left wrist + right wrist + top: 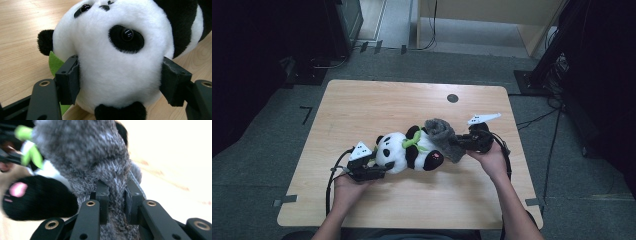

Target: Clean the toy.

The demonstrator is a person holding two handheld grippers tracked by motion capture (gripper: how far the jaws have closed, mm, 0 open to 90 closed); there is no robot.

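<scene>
High view: plush panda (408, 151) lies on its side near the middle of the wooden worktop (362, 105), head toward 9 o'clock, feet toward 3 o'clock, green scarf (413, 140) at its neck. Left claw (373, 167) sits at the panda's 8 o'clock, held by the left hand (346, 186). Grey knit sock (444, 138) lies over the panda's lower body, at its 2 o'clock end. Right claw (458, 142) meets the sock from 3 o'clock, held by the right hand (492, 160).

Left gripper view: left claw (120, 83) pinches the panda's white head (112, 57), one jaw against each side, plush bulging between them. One black ear (45, 41) at 9 o'clock, another black patch low at 6 o'clock, eye patches above. Green fabric (55, 63) shows behind the jaw at 9 o'clock.

Right gripper view: right claw (116, 202) is pressed tight on a fold of the grey sock (85, 152), fabric squeezed thin between the jaws. Black paw with pink pad (18, 190) at 8 o'clock, blurred. Green scarf (31, 152) at 10 o'clock, also blurred.

Small dark round spot (452, 98) on the worktop at 12 o'clock of the sock, well apart.
</scene>
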